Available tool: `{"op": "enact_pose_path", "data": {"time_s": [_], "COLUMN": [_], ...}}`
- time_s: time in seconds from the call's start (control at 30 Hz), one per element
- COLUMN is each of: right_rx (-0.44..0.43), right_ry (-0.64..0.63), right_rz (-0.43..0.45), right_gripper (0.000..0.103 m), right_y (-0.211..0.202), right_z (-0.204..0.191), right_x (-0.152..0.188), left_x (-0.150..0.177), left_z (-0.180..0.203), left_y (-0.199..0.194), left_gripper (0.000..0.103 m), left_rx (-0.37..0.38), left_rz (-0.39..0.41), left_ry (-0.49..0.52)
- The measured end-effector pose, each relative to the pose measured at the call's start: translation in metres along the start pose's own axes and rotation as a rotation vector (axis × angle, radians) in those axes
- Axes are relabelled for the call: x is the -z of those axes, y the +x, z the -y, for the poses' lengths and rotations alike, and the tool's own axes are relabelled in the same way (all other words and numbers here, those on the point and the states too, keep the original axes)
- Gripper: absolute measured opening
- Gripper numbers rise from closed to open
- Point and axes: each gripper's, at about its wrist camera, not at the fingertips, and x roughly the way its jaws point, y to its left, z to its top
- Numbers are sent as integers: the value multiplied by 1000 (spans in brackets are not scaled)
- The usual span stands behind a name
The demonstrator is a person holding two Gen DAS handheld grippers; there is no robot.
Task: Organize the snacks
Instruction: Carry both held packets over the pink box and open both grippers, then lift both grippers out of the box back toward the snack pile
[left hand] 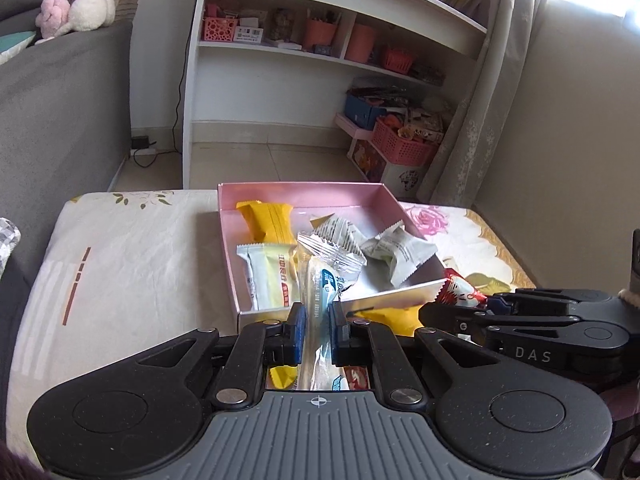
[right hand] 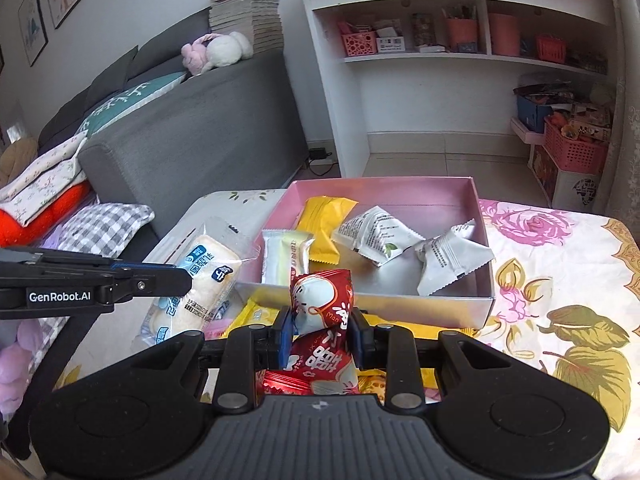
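A pink box (left hand: 300,192) (right hand: 476,208) on the flowered table holds a yellow packet (left hand: 268,222) (right hand: 324,216), a white bar (left hand: 266,276) (right hand: 286,256) and two grey-white pouches (left hand: 400,250) (right hand: 452,256). My left gripper (left hand: 317,326) is shut on a clear blue-printed pastry packet (left hand: 320,280) (right hand: 200,276), held just in front of the box's near wall. My right gripper (right hand: 320,334) is shut on a red and white snack packet (right hand: 324,304) (left hand: 458,292), lifted before the box's near wall. A yellow packet (left hand: 394,316) (right hand: 256,312) lies on the table below both.
A grey sofa (right hand: 192,132) with cushions stands to the left. A white shelf unit (left hand: 304,56) and pink baskets (left hand: 400,140) stand on the floor behind the table. More wrappers lie under my right gripper at the near edge of the flowered tablecloth (right hand: 560,280).
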Motion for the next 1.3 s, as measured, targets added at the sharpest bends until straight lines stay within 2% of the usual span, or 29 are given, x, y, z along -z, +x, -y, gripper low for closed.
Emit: {"op": "enact_pose_path", "data": {"time_s": [0.13, 0.47, 0.6, 0.87, 1.0, 1.03, 1.07, 1.13, 1.23, 1.3], "right_rx": [7, 33, 45, -1, -9, -10, -9, -3, -8, -4], "right_ry": [83, 293, 332, 427, 442, 444, 445, 448, 454, 446], "right_rz": [17, 2, 11, 25, 34, 35, 38, 51, 55, 58], "right_gripper": [21, 21, 22, 23, 28, 34, 39, 43, 53, 55], "right_y": [11, 48, 54, 68, 71, 71, 70, 68, 65, 62], "right_z": [14, 51, 58, 65, 65, 66, 66, 67, 67, 66], "right_x": [-11, -19, -20, -25, -26, -27, -27, -28, -29, -30], "left_x": [-17, -48, -54, -56, -56, -55, -55, -54, -51, -49], "left_z": [7, 15, 10, -2, -5, -6, -5, -4, -2, -1], "left_y": [18, 82, 103, 129, 132, 131, 130, 128, 123, 118], "left_gripper": [10, 10, 10, 9, 10, 10, 14, 15, 26, 37], "left_rx": [-8, -86, -113, -158, -147, -145, -142, -131, -125, -125], "left_rz": [-6, -55, -65, -63, -52, -50, -48, -55, -59, -57], "left_ry": [-10, 6, -41, -131, -151, -152, -150, -136, -112, -101]}}
